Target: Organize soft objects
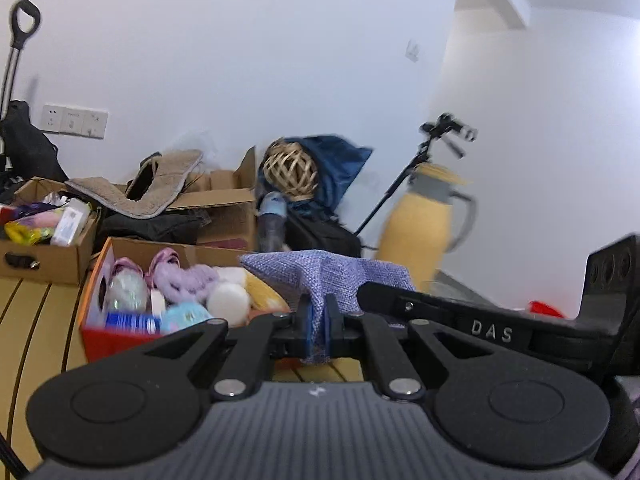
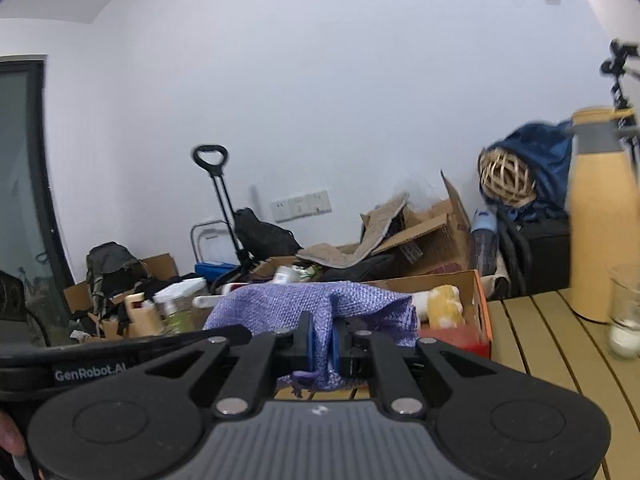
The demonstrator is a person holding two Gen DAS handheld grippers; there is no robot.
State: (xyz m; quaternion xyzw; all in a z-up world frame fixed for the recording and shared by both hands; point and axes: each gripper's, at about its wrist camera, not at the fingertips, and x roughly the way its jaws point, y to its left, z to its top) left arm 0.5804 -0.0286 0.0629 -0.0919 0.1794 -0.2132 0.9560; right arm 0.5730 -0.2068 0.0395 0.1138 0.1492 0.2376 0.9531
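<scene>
A purple woven cloth bag [image 1: 332,276] is held up between both grippers above the slatted wooden table [image 1: 32,320]. My left gripper [image 1: 318,322] is shut on one edge of it. My right gripper [image 2: 322,338] is shut on the other edge of the bag [image 2: 304,304], whose drawstring hangs below. The right gripper's black body [image 1: 492,332] crosses the left wrist view at right. Behind the bag stands an orange cardboard box [image 1: 100,276] holding soft toys, a lilac knit piece [image 1: 188,276] and a white ball [image 1: 228,302]. The box also shows in the right wrist view [image 2: 478,304].
A yellow thermos jug [image 1: 420,220] and a glass [image 2: 626,312] stand on the table at right. Further cardboard boxes [image 1: 44,256], grey fleece boots [image 1: 160,184], a wicker ball [image 1: 290,172] on a blue bag, a water bottle [image 1: 272,220] and a trolley handle [image 2: 218,192] crowd the back.
</scene>
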